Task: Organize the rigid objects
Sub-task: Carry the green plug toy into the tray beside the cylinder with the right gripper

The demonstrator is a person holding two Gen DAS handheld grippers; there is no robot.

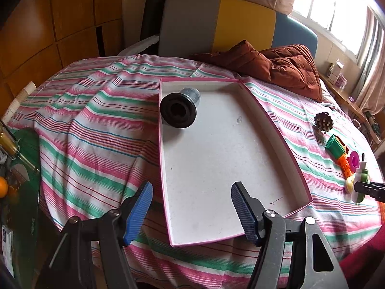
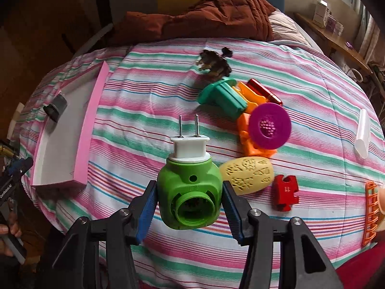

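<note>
My right gripper (image 2: 189, 204) is shut on a green plug-in device (image 2: 189, 192) with a white two-pin plug, held above the striped cloth. It also shows in the left wrist view (image 1: 361, 180), at the far right. My left gripper (image 1: 192, 214) is open and empty over the near end of a pink-rimmed white tray (image 1: 240, 168). A black and grey cylinder (image 1: 179, 108) lies in the tray's far left corner. The tray (image 2: 81, 144) and cylinder (image 2: 56, 108) show at the left in the right wrist view.
Loose items lie on the cloth: a teal piece (image 2: 223, 95), a purple disc (image 2: 269, 126), an orange toy (image 2: 250, 142), a red tube (image 2: 264, 91), a yellow oval (image 2: 247, 175), a red puzzle piece (image 2: 286, 192), a pine cone (image 2: 214, 66), a white tube (image 2: 362, 133). A brown jacket (image 1: 276, 67) lies at the back.
</note>
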